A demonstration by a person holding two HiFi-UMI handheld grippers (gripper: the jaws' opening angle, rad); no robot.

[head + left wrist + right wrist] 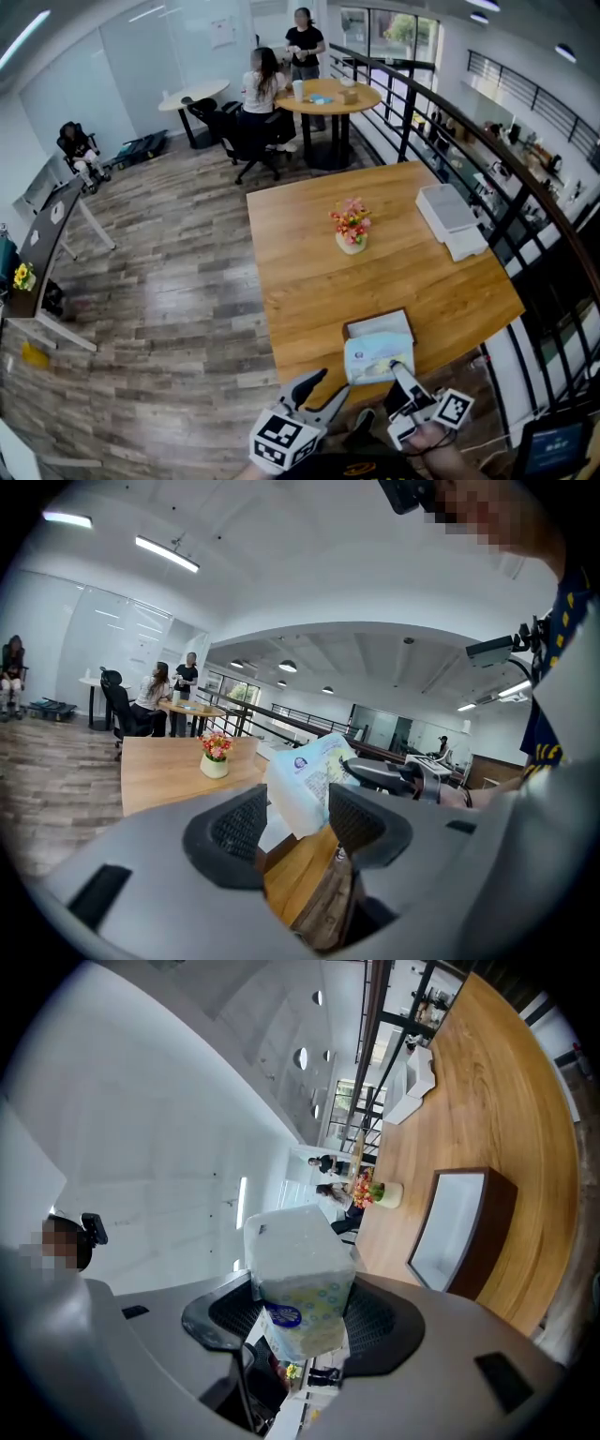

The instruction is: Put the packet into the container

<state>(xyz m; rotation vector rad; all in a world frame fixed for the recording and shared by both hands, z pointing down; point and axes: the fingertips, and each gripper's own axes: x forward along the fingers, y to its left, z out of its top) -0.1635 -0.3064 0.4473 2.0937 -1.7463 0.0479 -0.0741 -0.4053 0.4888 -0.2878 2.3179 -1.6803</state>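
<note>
The packet is a soft white pack with pale blue and yellow print. It hangs over the near edge of the wooden table, with my right gripper shut on it. In the right gripper view the packet fills the gap between the jaws of that gripper. The container is a shallow brown box with a pale inside, lying on the table just beyond the packet; it also shows as the container. My left gripper is open, left of the packet. Its jaws stand apart, with the packet beyond them.
A small pot of flowers stands mid-table. Stacked white boxes lie at the table's far right. A dark railing runs along the right side. People sit and stand at a round table far behind.
</note>
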